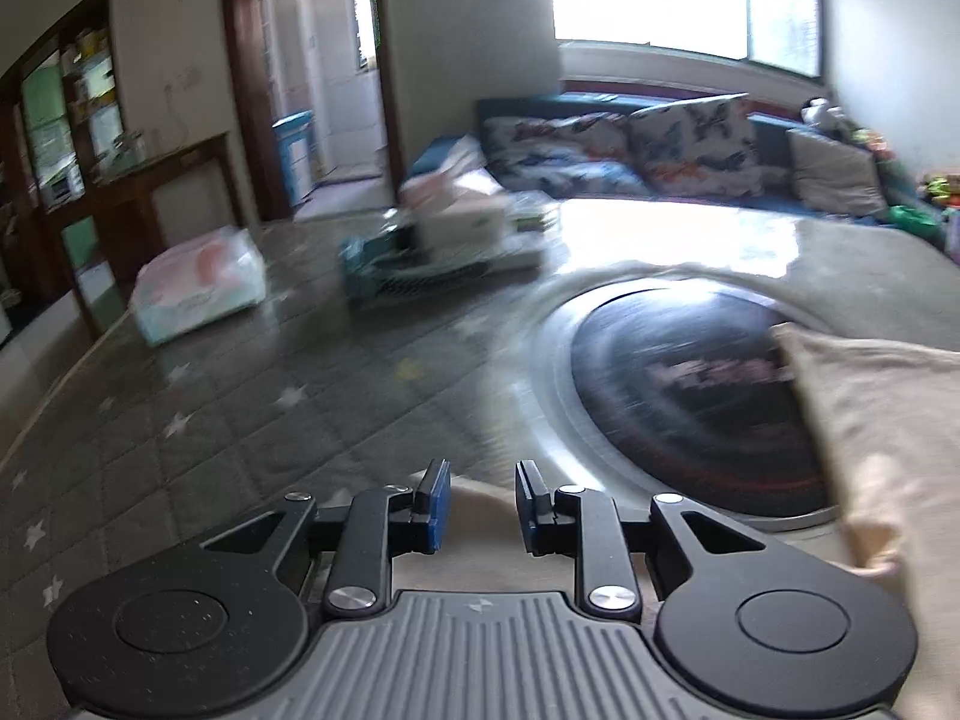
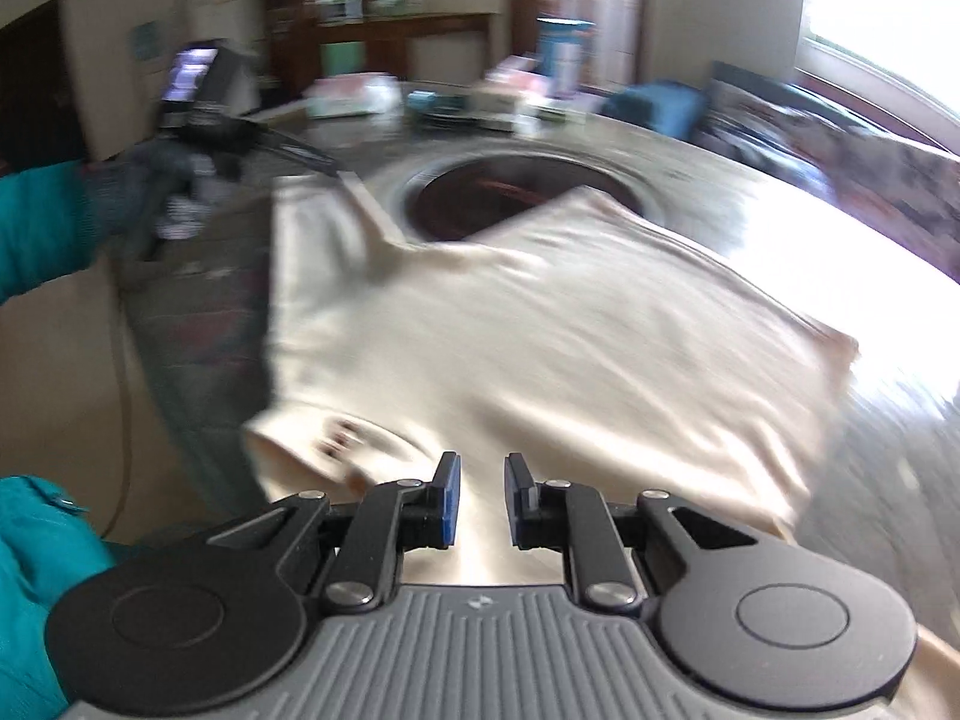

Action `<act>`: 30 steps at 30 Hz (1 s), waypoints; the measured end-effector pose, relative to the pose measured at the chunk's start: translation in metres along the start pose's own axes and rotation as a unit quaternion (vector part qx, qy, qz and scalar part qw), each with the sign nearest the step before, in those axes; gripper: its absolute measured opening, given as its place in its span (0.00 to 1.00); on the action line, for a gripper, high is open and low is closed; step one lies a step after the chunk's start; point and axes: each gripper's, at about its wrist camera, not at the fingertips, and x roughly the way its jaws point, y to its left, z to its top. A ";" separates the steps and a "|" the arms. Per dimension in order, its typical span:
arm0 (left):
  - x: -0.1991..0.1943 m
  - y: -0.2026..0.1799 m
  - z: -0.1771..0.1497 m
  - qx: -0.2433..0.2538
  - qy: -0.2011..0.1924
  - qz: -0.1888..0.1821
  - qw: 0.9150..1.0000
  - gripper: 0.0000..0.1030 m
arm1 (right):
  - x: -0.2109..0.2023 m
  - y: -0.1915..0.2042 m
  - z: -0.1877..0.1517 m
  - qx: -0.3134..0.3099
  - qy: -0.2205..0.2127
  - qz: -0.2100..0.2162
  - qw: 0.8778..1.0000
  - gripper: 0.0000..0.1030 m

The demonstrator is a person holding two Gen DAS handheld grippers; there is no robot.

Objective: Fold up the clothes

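Observation:
A cream shirt (image 2: 540,348) lies spread on a round table (image 2: 750,204), partly over the dark round inset (image 2: 480,198) at its middle. My right gripper (image 2: 483,480) is open above the shirt's near edge, close to the collar label (image 2: 342,438). My left gripper (image 1: 483,492) is open over a cream edge of the shirt (image 1: 882,450); that view is blurred. The left gripper also shows in the right wrist view (image 2: 198,120) at the far left of the table, held by a gloved hand.
A wrapped pack (image 1: 198,288) and a pile of boxes (image 1: 456,228) lie on the table's far side. A sofa with patterned cushions (image 1: 660,150) stands beyond, under a bright window. A teal sleeve (image 2: 36,570) is at the left edge.

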 end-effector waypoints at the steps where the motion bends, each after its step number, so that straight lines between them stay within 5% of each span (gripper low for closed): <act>1: -0.005 -0.008 0.002 0.005 -0.006 -0.013 1.000 0.25 | -0.002 -0.005 -0.005 0.006 0.007 -0.010 1.000 0.15; 6: -0.028 -0.056 0.009 0.045 -0.024 -0.092 0.994 0.25 | -0.016 -0.025 -0.031 0.037 0.034 -0.039 0.998 0.16; 11: -0.047 -0.120 0.004 0.094 -0.025 -0.192 0.976 0.25 | -0.028 -0.028 -0.041 0.046 0.038 -0.038 0.998 0.16; 16: -0.061 -0.183 -0.011 0.148 -0.014 -0.295 0.944 0.25 | -0.036 -0.041 -0.030 0.056 0.026 -0.053 0.997 0.16; 23: -0.069 -0.246 -0.035 0.212 0.031 -0.416 0.884 0.25 | -0.025 -0.093 0.003 0.080 -0.006 -0.104 0.991 0.16; 30: -0.070 -0.263 -0.051 0.223 0.064 -0.461 0.856 0.25 | 0.015 -0.154 0.038 0.119 -0.021 -0.126 0.985 0.18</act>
